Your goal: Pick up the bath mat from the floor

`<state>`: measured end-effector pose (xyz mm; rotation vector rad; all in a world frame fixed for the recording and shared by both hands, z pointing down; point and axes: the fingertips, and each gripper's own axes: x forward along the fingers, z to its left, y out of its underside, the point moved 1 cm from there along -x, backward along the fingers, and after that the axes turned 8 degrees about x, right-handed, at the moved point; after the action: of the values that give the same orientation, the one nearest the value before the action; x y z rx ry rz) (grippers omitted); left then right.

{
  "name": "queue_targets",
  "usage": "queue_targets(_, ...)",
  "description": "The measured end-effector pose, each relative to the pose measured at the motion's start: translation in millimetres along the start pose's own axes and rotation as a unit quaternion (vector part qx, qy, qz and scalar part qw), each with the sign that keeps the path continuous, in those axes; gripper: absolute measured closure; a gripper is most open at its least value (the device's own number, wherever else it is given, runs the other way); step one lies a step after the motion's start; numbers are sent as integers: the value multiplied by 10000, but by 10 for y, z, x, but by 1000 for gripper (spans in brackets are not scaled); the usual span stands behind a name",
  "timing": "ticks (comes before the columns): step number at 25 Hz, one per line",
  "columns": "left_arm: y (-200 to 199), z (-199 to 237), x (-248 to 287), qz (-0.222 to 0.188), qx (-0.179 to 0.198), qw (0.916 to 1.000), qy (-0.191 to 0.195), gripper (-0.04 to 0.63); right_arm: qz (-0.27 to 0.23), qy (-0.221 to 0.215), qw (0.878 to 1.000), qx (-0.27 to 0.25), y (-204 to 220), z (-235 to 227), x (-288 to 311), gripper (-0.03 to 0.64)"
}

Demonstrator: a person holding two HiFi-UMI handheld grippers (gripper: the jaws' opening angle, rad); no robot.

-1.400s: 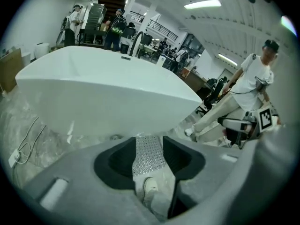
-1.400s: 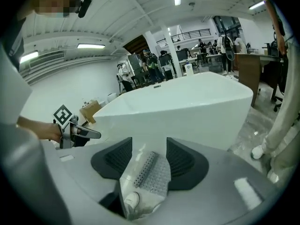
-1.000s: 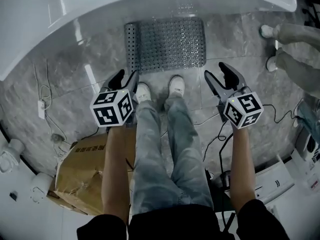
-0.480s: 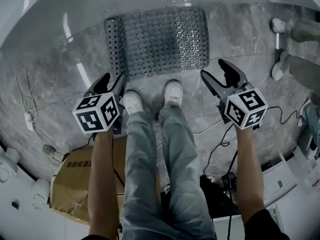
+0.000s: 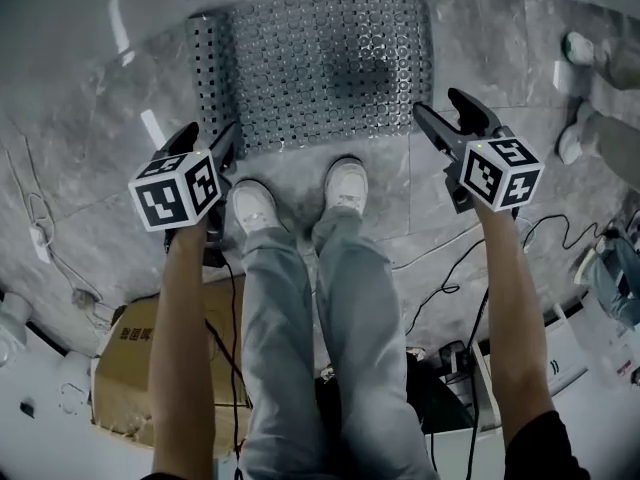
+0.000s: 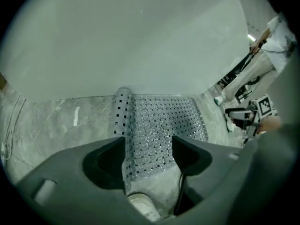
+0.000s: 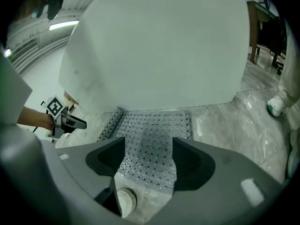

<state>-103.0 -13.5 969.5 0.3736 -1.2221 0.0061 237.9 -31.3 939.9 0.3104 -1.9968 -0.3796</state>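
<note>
While the empty left claw (image 5: 210, 136) and right claw (image 5: 438, 103) were opening, the limp, light bath mat (image 5: 320, 68) likely wanted pinching at its lower corners.

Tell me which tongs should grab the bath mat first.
Left, probably. Both tongs, just opened wider, are empty, but the left tongs hang by the bath mat's curled-up left edge, an easy lip; the right tongs face a flat edge.

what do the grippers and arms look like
Both the left gripper and the right gripper are dark grey, with two tapered jaws. Each carries a white cube printed with black square markers. A thin black cable trails below the left one. The arms are bare up to dark short sleeves.
</note>
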Motion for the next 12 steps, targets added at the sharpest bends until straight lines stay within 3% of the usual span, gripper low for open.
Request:
queue_targets(6,194,203,369,337,370,9987,-137,276,178,185,9993,265,172,-460,435,288)
queue_targets(12,265,454,641,415,134,9987,-264,266,410,333,9982,293,287,-735,808,288)
